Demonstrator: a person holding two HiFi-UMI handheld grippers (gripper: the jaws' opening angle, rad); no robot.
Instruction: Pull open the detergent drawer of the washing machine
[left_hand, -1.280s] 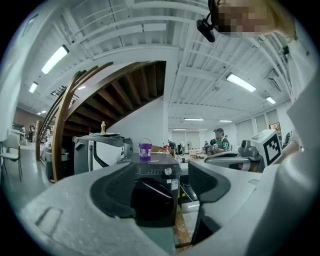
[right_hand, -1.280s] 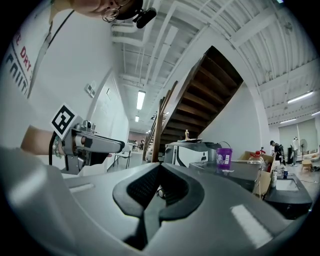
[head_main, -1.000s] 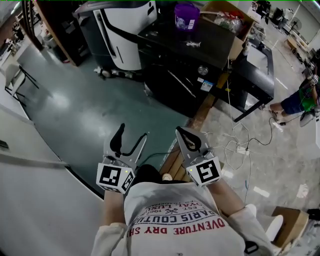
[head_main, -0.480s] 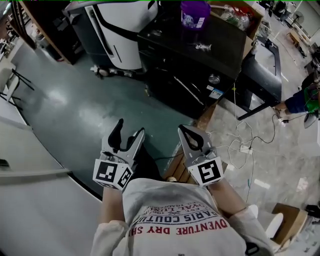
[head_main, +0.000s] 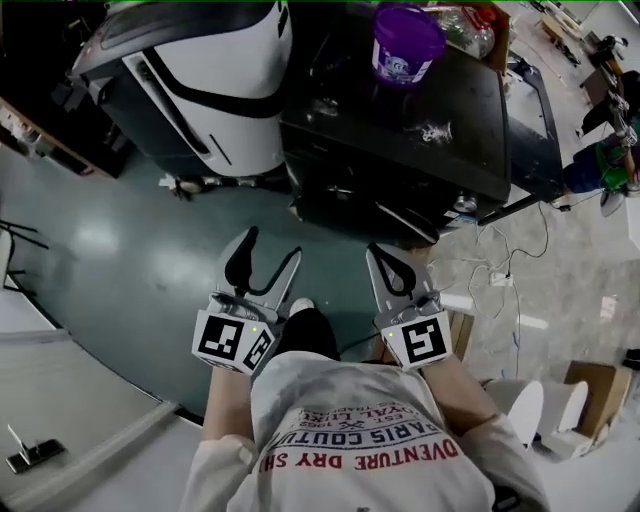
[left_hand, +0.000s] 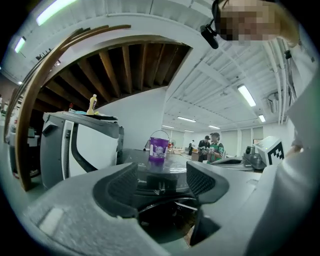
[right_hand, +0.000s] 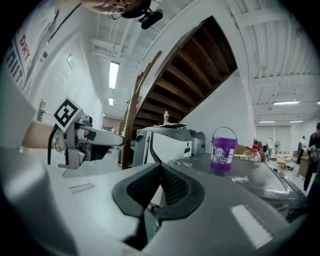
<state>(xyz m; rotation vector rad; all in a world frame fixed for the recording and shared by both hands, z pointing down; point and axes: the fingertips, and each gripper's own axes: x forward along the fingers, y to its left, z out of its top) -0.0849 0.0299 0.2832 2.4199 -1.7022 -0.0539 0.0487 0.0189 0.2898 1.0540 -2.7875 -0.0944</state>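
Shirt (head_main: 352, 425) txt: "VENTURE DRY"

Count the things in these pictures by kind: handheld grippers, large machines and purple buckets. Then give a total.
Grippers: 2 (left gripper, jaws apart; right gripper, jaws together)
Large machines: 2 (black washing machine; white-and-black machine beside it)
Purple buckets: 1 (purple bucket on the washing machine's top)
Total: 5

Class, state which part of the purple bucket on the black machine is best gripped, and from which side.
Probably the wire handle of the purple bucket, taken at the top of its arch from above: it stands upright over the bucket and is thin, whereas the round body looks wide.
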